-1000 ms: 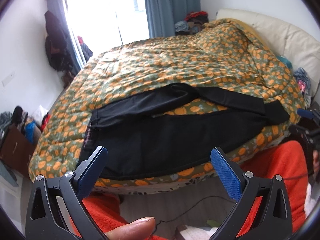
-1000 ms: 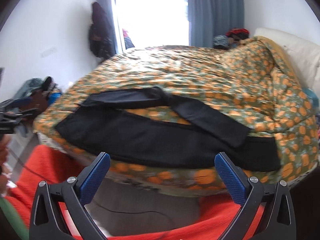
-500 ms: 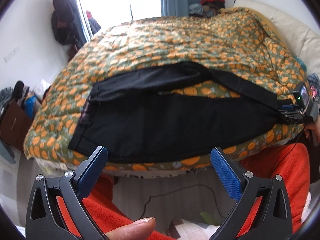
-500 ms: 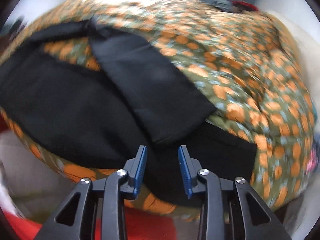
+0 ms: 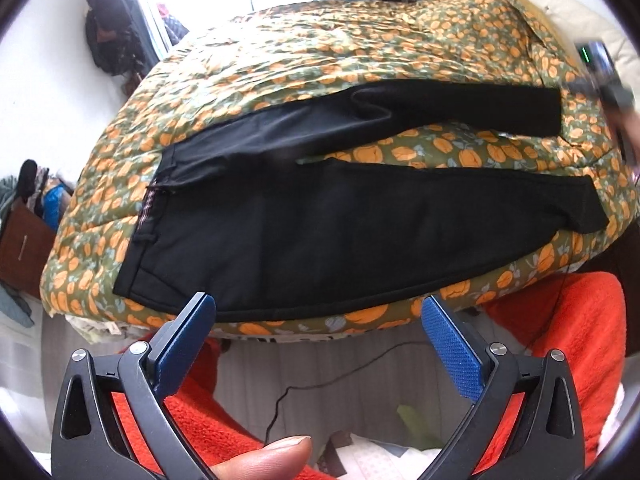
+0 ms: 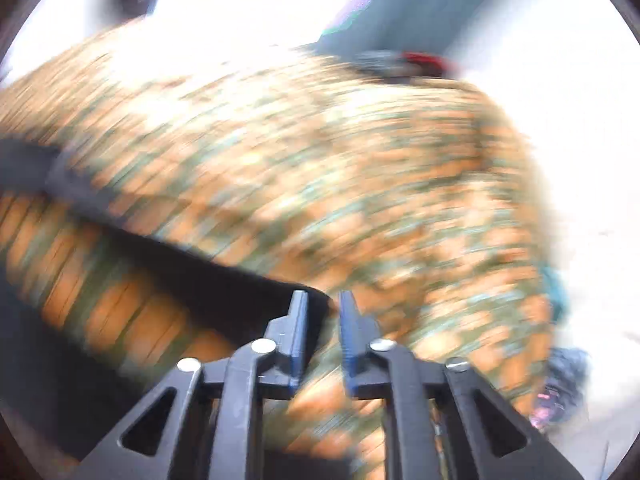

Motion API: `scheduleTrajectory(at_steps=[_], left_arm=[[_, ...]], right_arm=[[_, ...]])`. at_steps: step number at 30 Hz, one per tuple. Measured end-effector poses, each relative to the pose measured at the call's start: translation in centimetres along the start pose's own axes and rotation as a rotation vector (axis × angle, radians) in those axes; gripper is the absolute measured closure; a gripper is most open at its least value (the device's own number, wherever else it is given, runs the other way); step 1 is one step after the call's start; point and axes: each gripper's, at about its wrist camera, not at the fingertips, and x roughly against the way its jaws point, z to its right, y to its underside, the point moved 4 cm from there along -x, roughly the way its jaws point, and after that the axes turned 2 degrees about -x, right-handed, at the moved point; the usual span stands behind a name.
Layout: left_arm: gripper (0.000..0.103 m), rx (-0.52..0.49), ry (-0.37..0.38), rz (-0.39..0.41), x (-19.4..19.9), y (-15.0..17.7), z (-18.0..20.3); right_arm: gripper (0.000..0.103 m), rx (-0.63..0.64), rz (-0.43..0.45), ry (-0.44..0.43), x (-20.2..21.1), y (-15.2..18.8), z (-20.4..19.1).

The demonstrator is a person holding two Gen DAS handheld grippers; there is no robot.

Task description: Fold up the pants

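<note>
Black pants [image 5: 320, 232] lie spread on an orange-patterned quilt [image 5: 340, 48], waistband to the left. The near leg [image 5: 480, 200] runs along the bed's front edge. The far leg [image 5: 460, 108] stretches right, apart from it. My left gripper [image 5: 316, 304] hangs open just in front of the pants' near edge, touching nothing. My right gripper [image 6: 323, 300] is narrow and its jaws are closing, with the corner of the far leg's hem [image 6: 316, 300] between the tips. That view is badly blurred. In the left wrist view the right gripper [image 5: 600, 76] shows blurred beside that hem.
A person's orange fleece garment [image 5: 560, 340] and thumb [image 5: 264, 460] fill the foreground below the bed edge. A dark cable [image 5: 340, 380] trails on the floor. Clothes hang by the window [image 5: 108, 32] and clutter sits at the left wall [image 5: 24, 208].
My right gripper went from wide to narrow and swung to the far leg's hem. That leg, earlier draped across the near leg, now lies apart from it. My left gripper came closer and lower.
</note>
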Motion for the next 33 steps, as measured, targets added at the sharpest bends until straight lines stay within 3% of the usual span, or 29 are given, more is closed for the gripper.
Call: scheduleTrajectory(at_steps=[1,3,4,7,8,10,12,15,20,22,23,24,28,29,30,31,32,33], left_arm=[[0.000,-0.002,0.000,0.003,0.1,-0.2,0.3],[0.000,-0.003,0.008,0.009,0.1,-0.5,0.7],[0.000,-0.003,0.010,0.009,-0.1,-0.5,0.8],[0.000,0.002,0.014,-0.023,-1.5,-0.3,1.0],[0.000,0.003,0.018,-0.049,-2.4,-0.2,1.1],[0.000,-0.002,0.021,-0.081,-3.3,0.0,1.5],[0.000,-0.014,0.019,-0.096,-3.9,0.0,2.0],[0.000,-0.017,0.004,-0.103,-4.4,-0.2,2.1],[0.000,0.025,-0.011,-0.153,-6.2,-0.4,1.4],[0.000,0.035,-0.010,-0.178,-6.9,-0.4,1.3],[0.000,0.036,-0.009,-0.188,-7.2,-0.4,1.4],[0.000,0.034,-0.010,-0.191,-7.2,-0.6,1.5],[0.000,0.015,-0.022,-0.155,-7.2,-1.3,2.1],[0.000,0.013,-0.022,-0.152,-7.4,-1.4,2.3],[0.000,0.013,-0.016,-0.158,-7.8,-1.4,2.4],[0.000,0.014,-0.009,-0.169,-8.2,-1.3,2.6],[0.000,0.017,-0.004,-0.173,-8.4,-1.3,2.6],[0.000,0.021,0.003,-0.174,-8.6,-1.3,2.6]], right_arm=[[0.061,-0.033,0.010,0.058,-0.6,-1.8,1.7],[0.060,-0.081,0.050,0.096,-1.3,-3.6,3.9],[0.060,-0.125,0.038,0.066,-2.0,-3.5,4.4],[0.060,-0.279,-0.035,-0.136,-4.4,-0.8,3.8],[0.060,-0.365,-0.094,-0.249,-6.2,1.3,3.2],[0.060,-0.498,-0.181,-0.385,-8.9,4.2,2.0],[0.060,-0.673,-0.271,-0.504,-11.7,7.9,0.8],[0.061,-0.930,-0.304,-0.634,-15.9,11.2,-0.1],[0.061,-1.095,-0.297,-0.644,-20.0,11.9,-0.8],[0.070,-1.157,-0.311,-0.645,-21.9,12.0,-0.7],[0.087,-1.145,-0.332,-0.620,-22.6,11.5,-0.8],[0.094,-1.091,-0.334,-0.582,-22.8,10.0,-0.6],[0.098,-0.788,-0.079,-0.466,-19.5,-0.1,2.6],[0.095,-0.692,-0.041,-0.410,-18.8,-2.0,3.2],[0.076,-0.596,-0.022,-0.354,-18.4,-3.4,3.3],[0.065,-0.532,-0.038,-0.289,-18.6,-3.6,3.2],[0.055,-0.437,-0.105,-0.166,-19.4,-2.9,2.9],[0.056,-0.378,-0.163,-0.079,-20.4,-2.0,2.7]])
